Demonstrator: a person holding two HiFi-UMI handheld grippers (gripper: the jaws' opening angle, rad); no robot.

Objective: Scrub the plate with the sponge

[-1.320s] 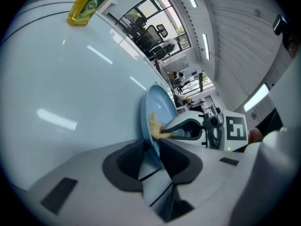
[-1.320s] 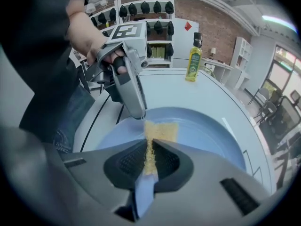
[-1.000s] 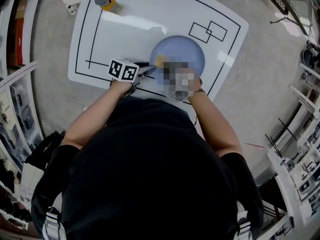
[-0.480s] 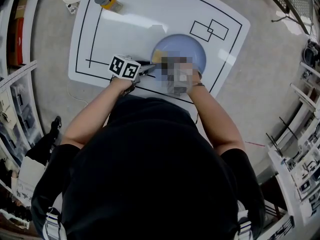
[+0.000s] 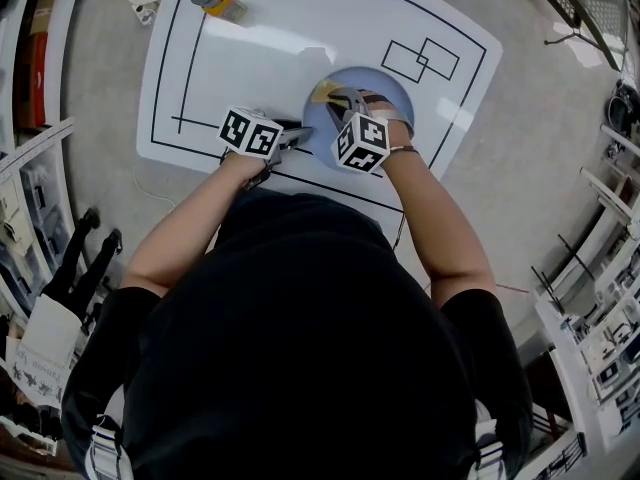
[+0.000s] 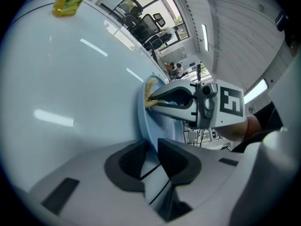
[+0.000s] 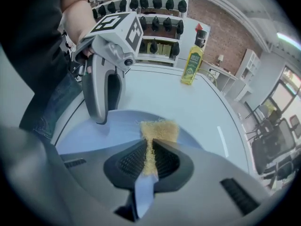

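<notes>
Slippage risk: left gripper (image 6: 151, 147) pinches only the rim of the round pale-blue plate (image 7: 115, 126); right gripper (image 7: 149, 160), clamping the flat yellow sponge (image 7: 160, 130), could push it free.

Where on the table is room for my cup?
The big bare stretch of table between the soap bottle and the plate is free, so is the far right corner past the drawn rectangles. It is crowded at the near edge, where left gripper and right gripper work the plate.
</notes>
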